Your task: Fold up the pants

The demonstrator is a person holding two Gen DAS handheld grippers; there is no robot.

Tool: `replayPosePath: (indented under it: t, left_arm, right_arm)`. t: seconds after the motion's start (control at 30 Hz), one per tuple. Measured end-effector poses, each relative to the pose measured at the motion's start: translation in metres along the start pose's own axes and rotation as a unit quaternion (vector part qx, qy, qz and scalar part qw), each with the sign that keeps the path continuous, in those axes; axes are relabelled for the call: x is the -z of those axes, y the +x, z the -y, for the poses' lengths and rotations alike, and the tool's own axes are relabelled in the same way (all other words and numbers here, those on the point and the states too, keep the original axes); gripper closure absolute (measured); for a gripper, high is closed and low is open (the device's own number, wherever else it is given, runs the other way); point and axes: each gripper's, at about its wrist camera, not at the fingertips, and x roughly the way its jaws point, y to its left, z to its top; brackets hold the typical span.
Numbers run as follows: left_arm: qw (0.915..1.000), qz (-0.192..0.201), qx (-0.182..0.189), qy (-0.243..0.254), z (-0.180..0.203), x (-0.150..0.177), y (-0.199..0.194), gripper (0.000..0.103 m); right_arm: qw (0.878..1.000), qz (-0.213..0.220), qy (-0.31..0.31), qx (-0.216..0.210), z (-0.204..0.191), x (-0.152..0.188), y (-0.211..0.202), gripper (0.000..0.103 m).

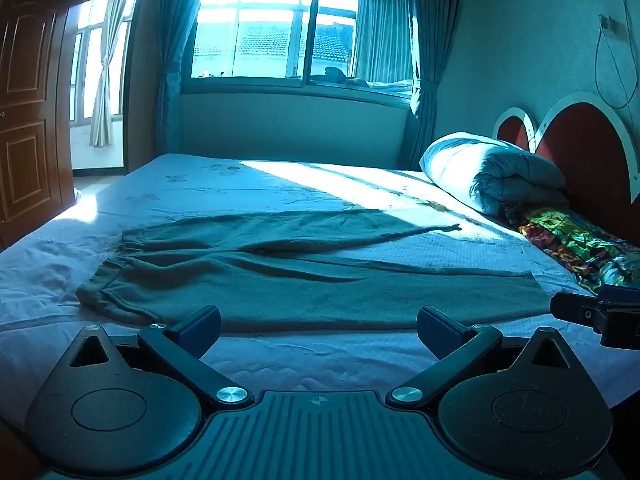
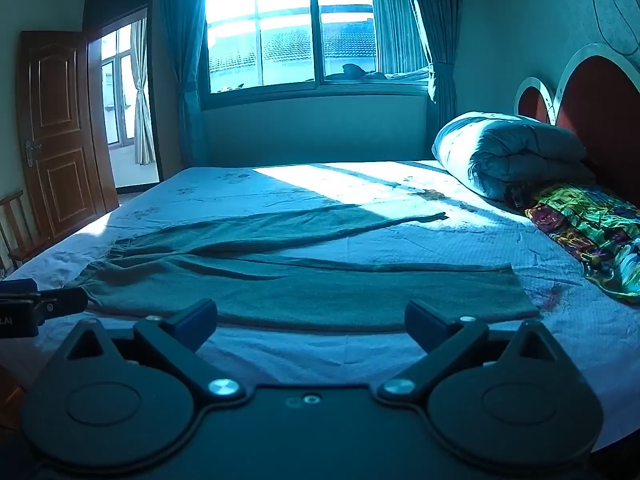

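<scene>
1. Grey-green knit pants (image 1: 304,280), spread flat across a bed (image 1: 280,352); waistband to the left, two legs running right and splayed apart in a narrow V. The near leg's long edge lies parallel to the near side of the bed, just ahead of both grippers.
2. Far leg: hem reaches into the sunlit strip; pale sheet shows between the two legs.
3. Left gripper (image 1: 318,330): fingers spread wide, nothing between them, tips held just short of the near leg's edge, over bare sheet.
4. Right gripper (image 2: 311,324): fingers likewise wide apart and empty, facing the same near edge further toward the hem. Each gripper shows at the margin of the other's view.
5. Sheet, pale blue, textured: a bare strip between pants and the near bed edge; wider bare area beyond the far leg.
6. Rolled quilt (image 1: 492,172) and multicoloured cloth (image 1: 580,246) at the head end, right, well apart from the hems.
7. Headboard (image 1: 588,148), red with white trim.
8. Window (image 1: 300,28) with curtains, far wall; wooden door (image 2: 60,128), left, open.
</scene>
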Motion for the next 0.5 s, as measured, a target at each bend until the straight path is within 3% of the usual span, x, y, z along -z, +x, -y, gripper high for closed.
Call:
replayPosePath:
  t: [0.5]
  left_arm:
    - [1.0000, 0.000, 0.004, 0.004, -0.0025, -0.0017, 0.0000, 0.000]
  right_arm:
    - [1.000, 0.001, -0.006, 0.001, -0.0026, -0.0020, -0.0002, 0.008]
